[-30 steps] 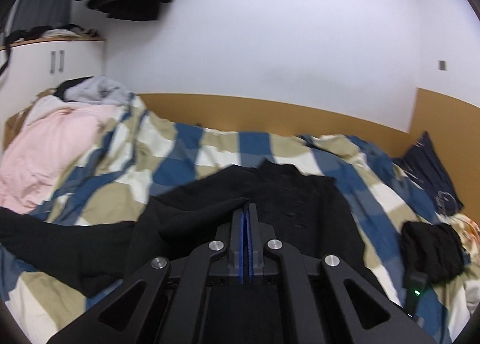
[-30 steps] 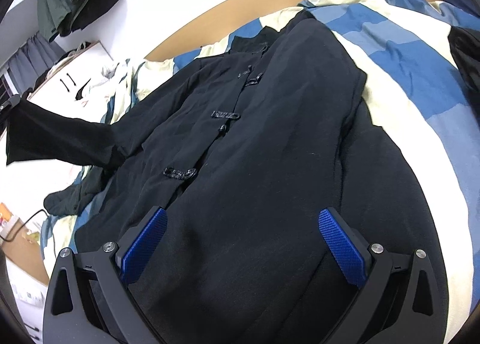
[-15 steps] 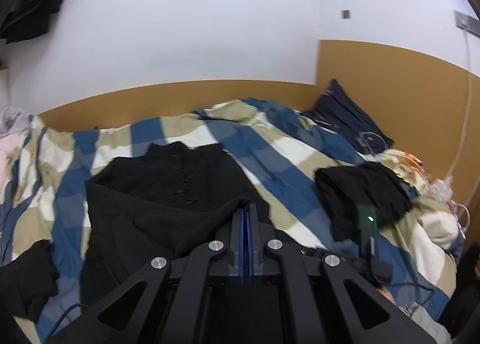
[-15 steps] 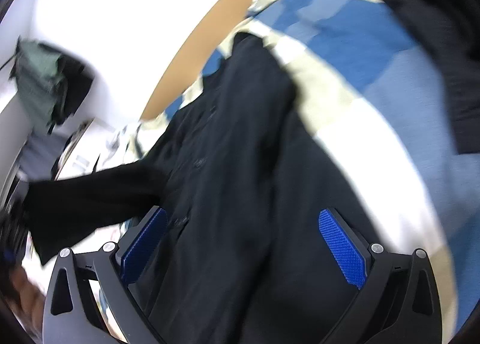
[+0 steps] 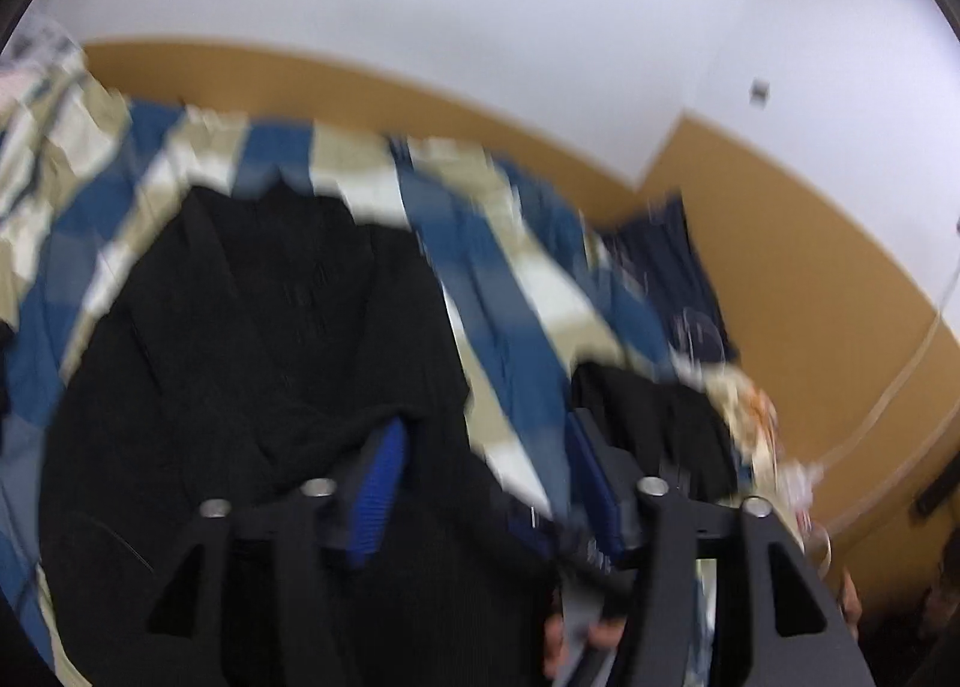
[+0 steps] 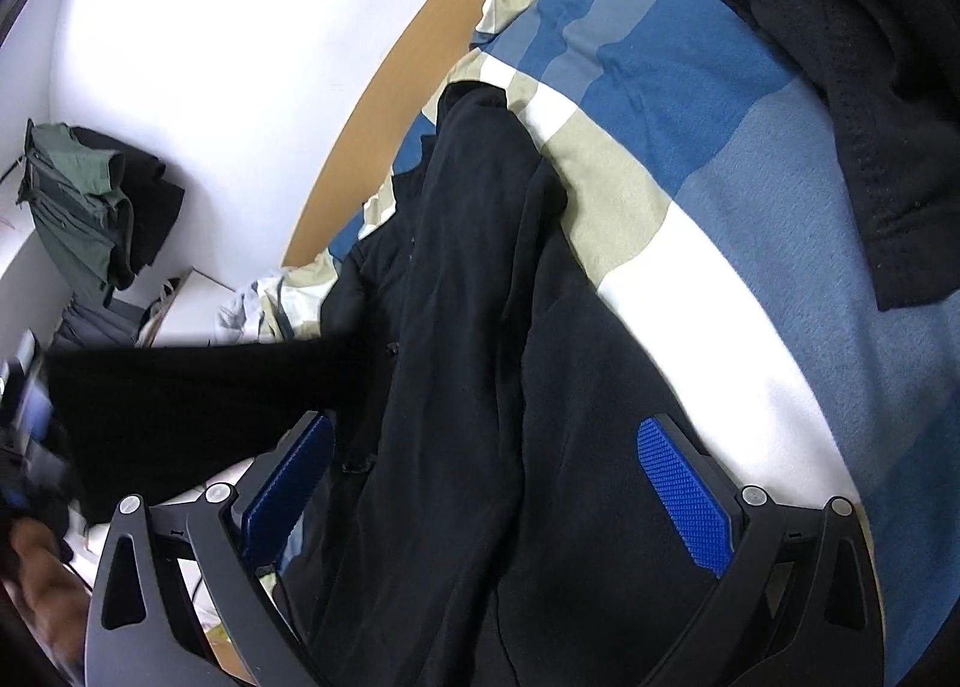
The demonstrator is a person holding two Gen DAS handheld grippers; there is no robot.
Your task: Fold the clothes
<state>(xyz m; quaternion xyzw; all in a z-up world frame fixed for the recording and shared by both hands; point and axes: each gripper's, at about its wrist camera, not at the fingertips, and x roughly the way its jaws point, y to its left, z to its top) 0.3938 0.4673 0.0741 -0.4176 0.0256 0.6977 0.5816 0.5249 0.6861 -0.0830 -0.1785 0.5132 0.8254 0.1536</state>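
My black coat (image 6: 480, 387) lies front-up on the bed's checked blue, cream and white duvet (image 6: 690, 105), collar toward the tan wall panel (image 5: 780, 267). Left of the coat's buttoned front, one sleeve (image 6: 198, 393) stretches out level above the bed toward my left hand. My left tool (image 5: 486, 483) has just been opening; its blue pads now stand apart, the left pad lying against a fold of the coat, nothing pinched between them, though the view is blurred. My right tool (image 6: 486, 483) hangs released over the coat's lower half, pads spread wide and gripping nothing. Right of the coat, apart from it, a second black garment (image 6: 840, 57) lies on the duvet.
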